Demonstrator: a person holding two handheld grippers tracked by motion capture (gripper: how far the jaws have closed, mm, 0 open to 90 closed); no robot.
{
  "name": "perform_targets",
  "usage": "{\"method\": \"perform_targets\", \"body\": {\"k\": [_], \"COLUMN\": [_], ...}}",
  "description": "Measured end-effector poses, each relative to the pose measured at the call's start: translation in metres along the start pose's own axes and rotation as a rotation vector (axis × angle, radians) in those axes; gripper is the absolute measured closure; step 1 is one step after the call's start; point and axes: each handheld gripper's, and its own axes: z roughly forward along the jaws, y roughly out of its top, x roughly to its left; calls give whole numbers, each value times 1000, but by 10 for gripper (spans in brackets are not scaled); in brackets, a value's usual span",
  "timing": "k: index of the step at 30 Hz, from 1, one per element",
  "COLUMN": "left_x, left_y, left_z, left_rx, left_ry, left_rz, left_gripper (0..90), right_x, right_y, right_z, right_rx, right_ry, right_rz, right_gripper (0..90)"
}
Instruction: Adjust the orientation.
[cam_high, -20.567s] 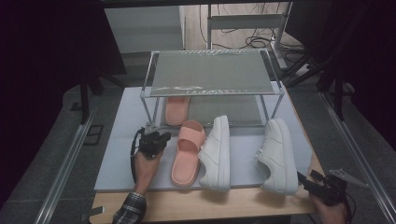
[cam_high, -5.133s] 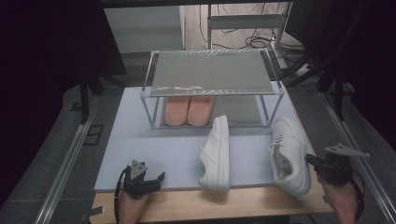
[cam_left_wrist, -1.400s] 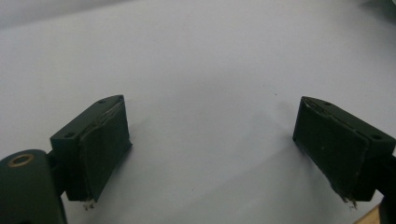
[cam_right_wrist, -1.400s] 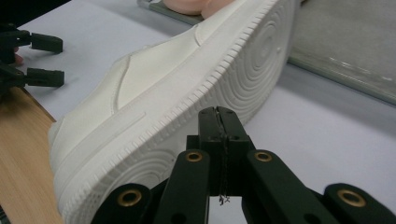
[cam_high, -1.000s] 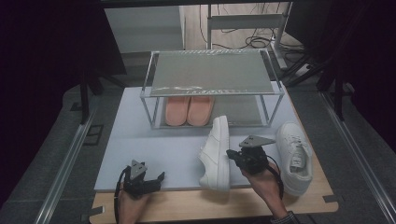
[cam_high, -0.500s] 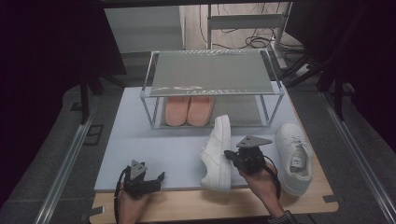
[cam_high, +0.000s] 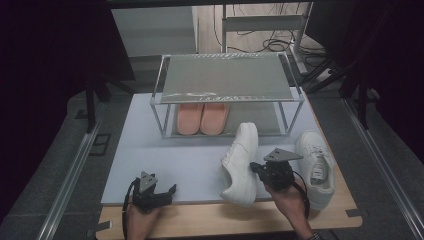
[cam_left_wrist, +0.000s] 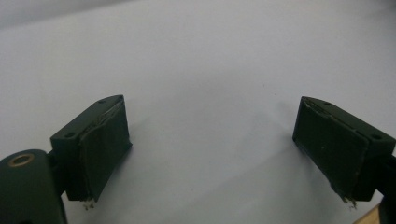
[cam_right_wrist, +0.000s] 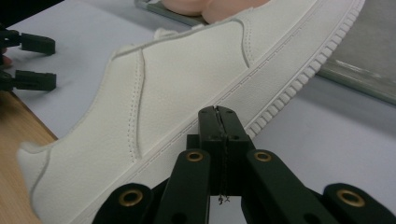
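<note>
The white sneaker (cam_high: 241, 164) lies on its side on the pale mat (cam_high: 150, 150), just in front of the shoe rack (cam_high: 227, 92), its toe toward the rack's lower shelf and its heel near the mat's front edge. Its upper looks like smooth white leather with stitched panels, and the rubber sole has a ribbed edge. The right gripper (cam_right_wrist: 219, 114) sits against the sole side of this shoe, its black jaws pressed flat together with nothing between them, so I judge it is nudging the shoe rather than gripping it. The step in hand looks like lining the sneaker up for the rack. Next, the jaws would need to spread and take the shoe by its collar or side wall to lift it.

A second white sneaker (cam_high: 316, 167) rests upright to the rack's front right. Two peach slippers (cam_high: 201, 118) already sit side by side on the rack's lower shelf, under its grey mesh top. Well left of the rack's front, the left gripper (cam_left_wrist: 212, 154) rests low over bare mat, jaws spread wide and empty.
</note>
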Motion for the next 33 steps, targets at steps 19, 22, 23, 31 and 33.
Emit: {"method": "perform_targets", "body": {"k": [19, 22, 23, 31, 33], "left_x": [0, 0, 0, 0, 0], "left_y": [0, 0, 0, 0, 0], "left_z": [0, 0, 0, 0, 0], "left_rx": [1, 0, 0, 0, 0], "left_ry": [2, 2, 2, 2, 2], "left_rz": [-1, -3, -1, -2, -2], "left_gripper": [105, 106, 106, 106, 106], "right_x": [-28, -30, -30, -29, -27], "right_y": [-36, -41, -41, -40, -39], "right_z": [3, 9, 9, -6, -11], "right_rx": [118, 102, 105, 58, 58], "right_ry": [-180, -147, -160, -110, -107], "right_rz": [99, 127, 116, 121, 114], "right_gripper": [896, 896, 896, 895, 895]}}
